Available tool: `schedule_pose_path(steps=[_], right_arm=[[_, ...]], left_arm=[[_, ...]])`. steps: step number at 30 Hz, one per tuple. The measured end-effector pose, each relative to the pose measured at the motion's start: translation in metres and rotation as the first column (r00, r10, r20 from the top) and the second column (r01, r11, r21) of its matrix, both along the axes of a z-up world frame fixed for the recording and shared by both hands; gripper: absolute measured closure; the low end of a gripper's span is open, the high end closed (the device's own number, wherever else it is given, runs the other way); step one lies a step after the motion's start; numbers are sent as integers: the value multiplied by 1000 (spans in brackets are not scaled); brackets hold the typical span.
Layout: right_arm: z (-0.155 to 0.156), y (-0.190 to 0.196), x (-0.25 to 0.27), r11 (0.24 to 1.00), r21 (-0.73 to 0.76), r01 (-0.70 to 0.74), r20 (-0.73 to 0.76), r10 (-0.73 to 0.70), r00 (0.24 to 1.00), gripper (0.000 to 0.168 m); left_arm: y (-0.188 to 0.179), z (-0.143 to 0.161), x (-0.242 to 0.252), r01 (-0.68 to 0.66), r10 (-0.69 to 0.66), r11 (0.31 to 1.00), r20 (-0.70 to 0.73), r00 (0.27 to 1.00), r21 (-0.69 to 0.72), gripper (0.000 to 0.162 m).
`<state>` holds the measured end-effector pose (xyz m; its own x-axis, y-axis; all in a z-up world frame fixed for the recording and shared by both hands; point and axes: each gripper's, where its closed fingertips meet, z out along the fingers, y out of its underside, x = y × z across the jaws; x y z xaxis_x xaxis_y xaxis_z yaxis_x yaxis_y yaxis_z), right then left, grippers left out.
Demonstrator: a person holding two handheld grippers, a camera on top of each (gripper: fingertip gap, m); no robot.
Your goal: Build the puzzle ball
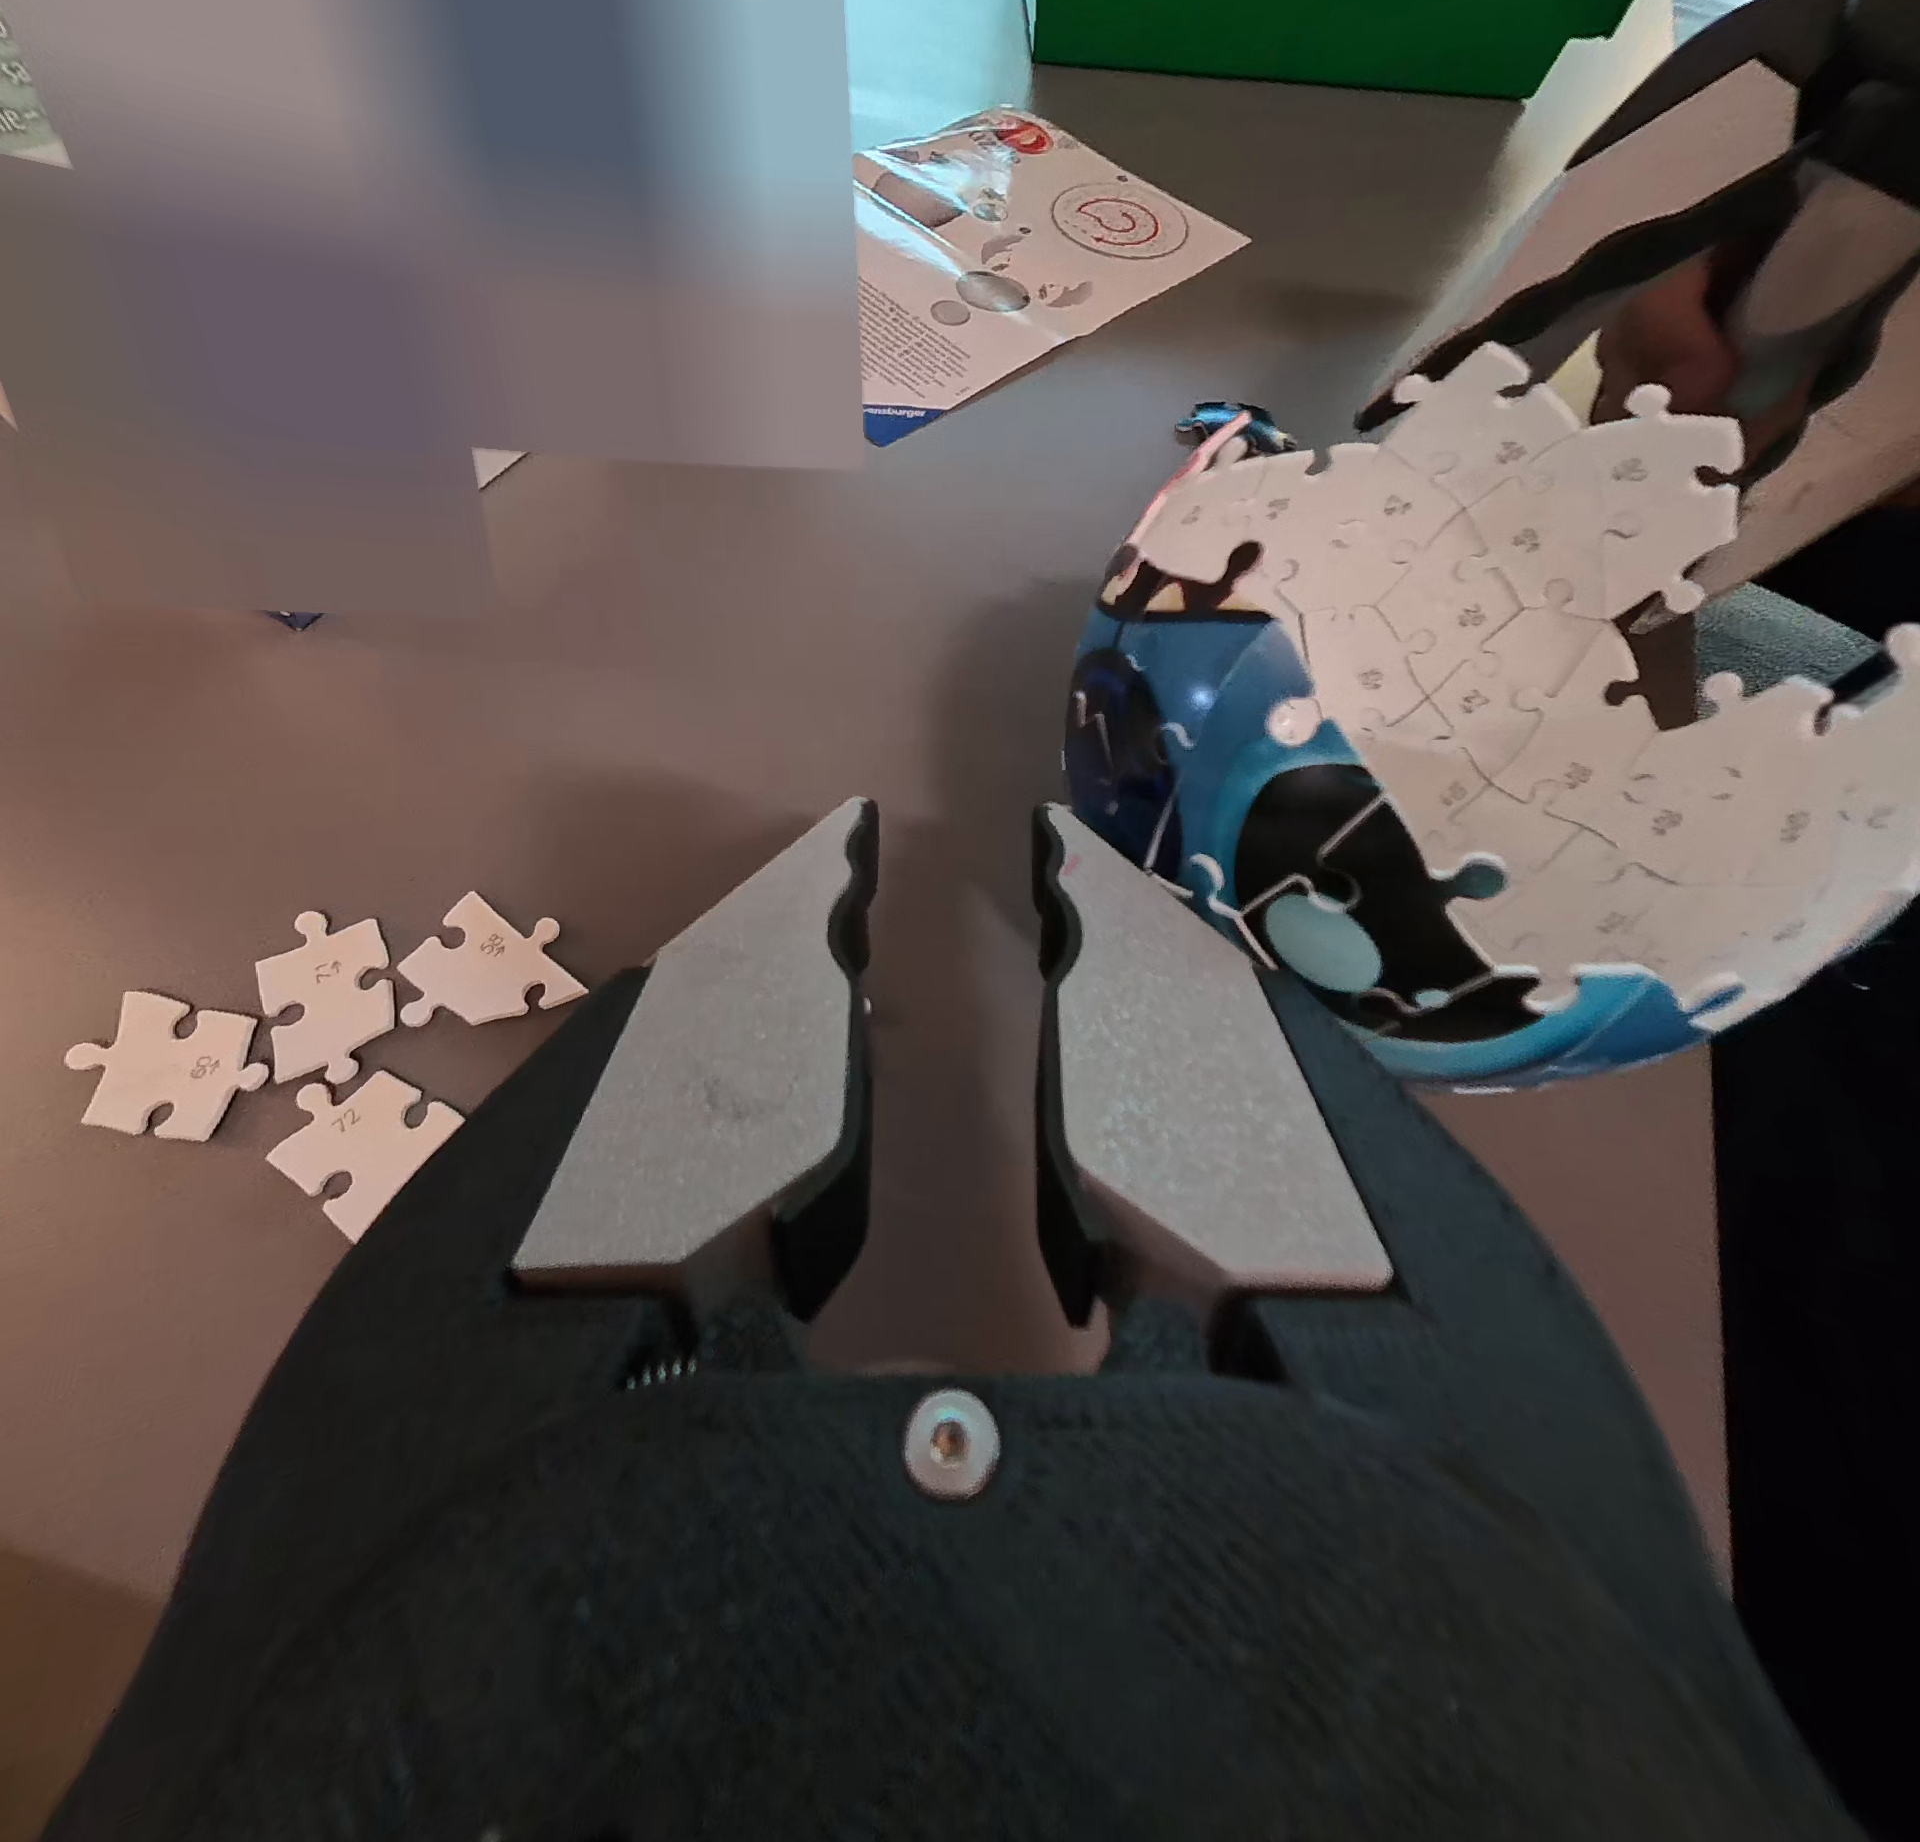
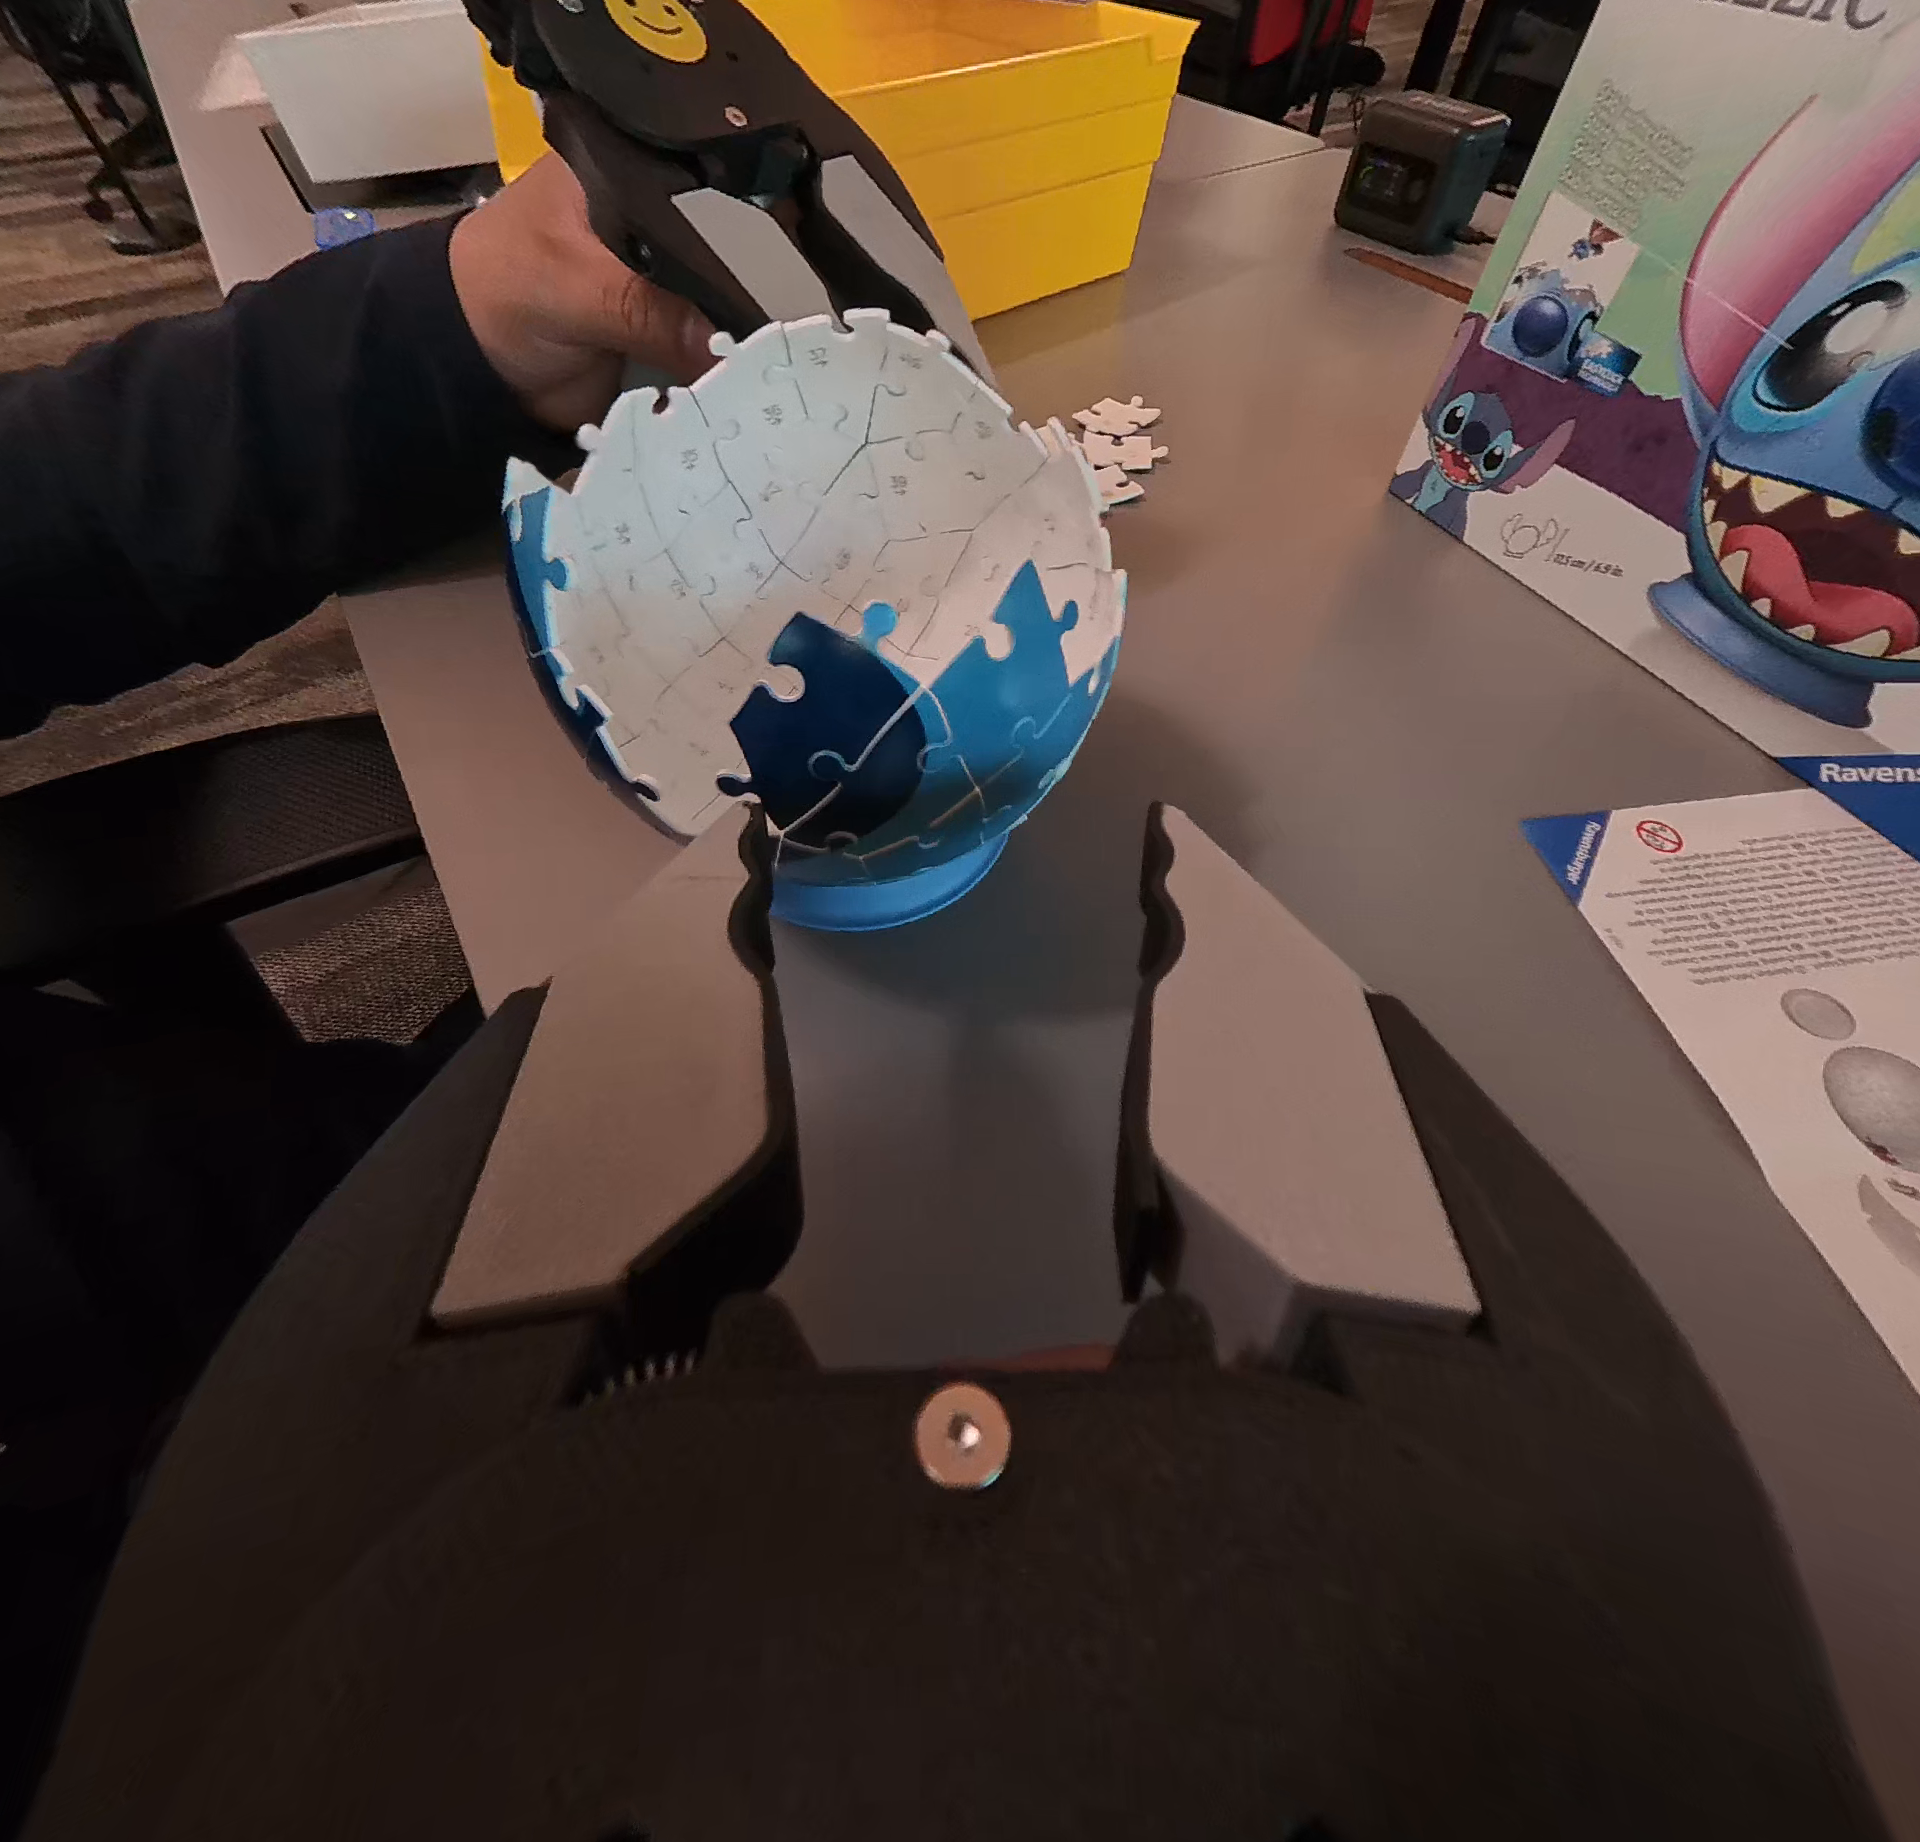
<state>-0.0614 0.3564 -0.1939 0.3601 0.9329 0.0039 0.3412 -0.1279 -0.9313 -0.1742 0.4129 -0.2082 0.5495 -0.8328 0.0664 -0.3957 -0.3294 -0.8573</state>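
Half-built puzzle ball (image 2: pixel 810 587) on its blue stand (image 2: pixel 883 883), between two grippers.
Left gripper (image 1: pixel 954 836) gapes empty just beside it; right gripper (image 2: pixel 951 836), jaws wide, holds nothing, its left fingertip (image 2: pixel 750 836) against the shell's edge.

The grey table (image 2: pixel 1299 587) bears loose puzzle pieces (image 1: pixel 312 1044), an instruction sheet (image 1: pixel 1029 265), the puzzle box (image 2: pixel 1704 338) and a yellow bin (image 2: pixel 997 130).
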Motion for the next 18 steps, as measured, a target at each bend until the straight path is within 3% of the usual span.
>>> schedule_pose_path(steps=[18], right_arm=[[4,55,15,998,36,55,6,-55,998,102]], left_arm=[[-14,-7,5,106,-105,994,-52,993,19,141]])
